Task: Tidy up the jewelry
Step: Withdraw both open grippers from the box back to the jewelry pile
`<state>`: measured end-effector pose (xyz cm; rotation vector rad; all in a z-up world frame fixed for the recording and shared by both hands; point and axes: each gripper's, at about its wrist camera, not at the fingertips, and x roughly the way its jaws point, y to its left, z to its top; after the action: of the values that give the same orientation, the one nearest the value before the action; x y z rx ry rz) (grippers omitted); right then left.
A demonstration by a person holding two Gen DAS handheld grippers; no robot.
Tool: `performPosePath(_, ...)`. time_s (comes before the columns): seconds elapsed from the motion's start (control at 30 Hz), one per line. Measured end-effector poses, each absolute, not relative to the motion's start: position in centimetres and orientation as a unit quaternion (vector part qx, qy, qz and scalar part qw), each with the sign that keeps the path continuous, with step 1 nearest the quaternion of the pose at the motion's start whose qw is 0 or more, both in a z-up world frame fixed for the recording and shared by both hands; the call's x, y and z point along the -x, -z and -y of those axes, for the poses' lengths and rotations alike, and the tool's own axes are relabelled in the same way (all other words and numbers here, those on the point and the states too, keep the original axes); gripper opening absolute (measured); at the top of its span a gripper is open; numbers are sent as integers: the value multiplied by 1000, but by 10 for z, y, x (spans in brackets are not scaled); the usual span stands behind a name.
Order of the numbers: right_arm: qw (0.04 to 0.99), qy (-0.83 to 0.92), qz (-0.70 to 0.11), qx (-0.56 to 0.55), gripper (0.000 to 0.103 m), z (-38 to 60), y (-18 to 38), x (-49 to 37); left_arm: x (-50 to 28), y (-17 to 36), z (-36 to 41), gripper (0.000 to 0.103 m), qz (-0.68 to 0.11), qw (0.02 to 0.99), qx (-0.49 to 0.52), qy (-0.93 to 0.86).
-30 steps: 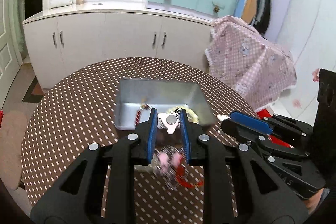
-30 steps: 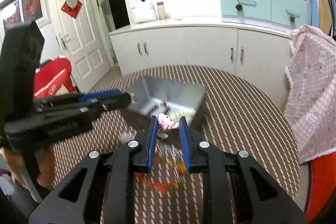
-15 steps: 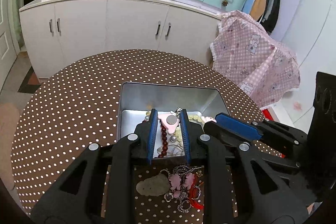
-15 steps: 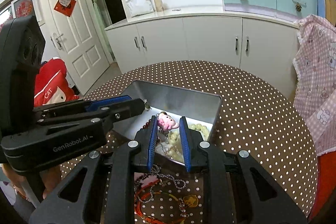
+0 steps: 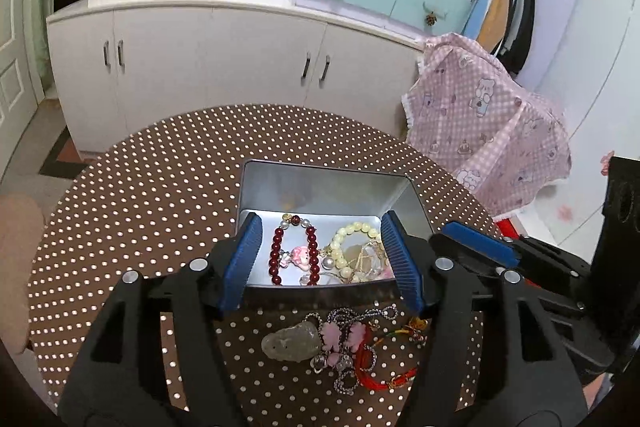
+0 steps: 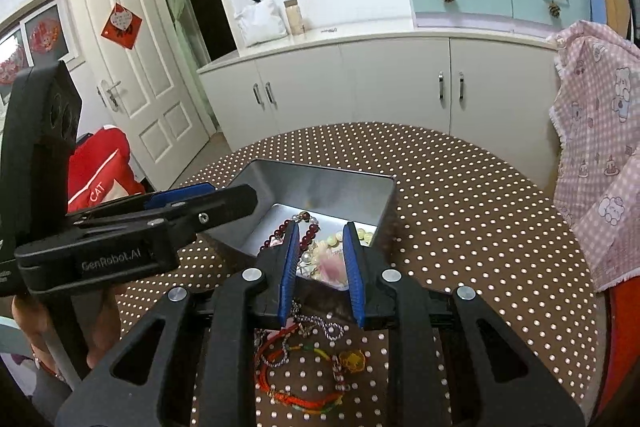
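Observation:
A silver metal tin (image 5: pixel 320 187) (image 6: pixel 344 187) stands on the round dotted table. Inside lie a dark red bead bracelet (image 5: pixel 276 253), a pink charm (image 5: pixel 301 258) and a pale yellow bead bracelet (image 5: pixel 352 239). My left gripper (image 5: pixel 322 263) is open and empty above the tin's near wall. My right gripper (image 6: pixel 320 269) is open and empty over the tin's near right corner, with a pale pink piece (image 6: pixel 332 265) below it. On the table before the tin lie a clear stone pendant (image 5: pixel 292 343), pink charms on a chain (image 5: pixel 344 337) and a red cord bracelet (image 6: pixel 300 383).
The brown dotted table (image 5: pixel 140 195) is round, with its edge close on all sides. White cabinets (image 5: pixel 200 67) stand behind it. A pink checked cloth (image 5: pixel 484 131) hangs over something at the right. A red bag (image 6: pixel 100 171) sits at the left in the right wrist view.
Both grippers have opened over the tin and let go of their pieces, which now lie inside it. Before, each was shut on a pink charm piece.

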<state>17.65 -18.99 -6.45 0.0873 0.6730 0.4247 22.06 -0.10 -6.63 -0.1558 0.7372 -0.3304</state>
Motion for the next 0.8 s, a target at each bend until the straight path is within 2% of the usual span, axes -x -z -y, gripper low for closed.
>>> performPosePath(0.2,921,-206,-331,-24,27,195,66,-150,-199,62,-5,64,-345,925,65,144)
performPosePath(0.43,895,-221,-386,30,36,173,102,-126,-173,71,-19,69,-341,932,50,112)
performPosePath(0.77,874,-218,-414,132,36,131,134,-119,-150,94,-39,70,-369,922,59,99)
performPosePath(0.8,872,-218,-418,132,29,131,134,-119,-148,95,-38,70,-370,922,59,101)
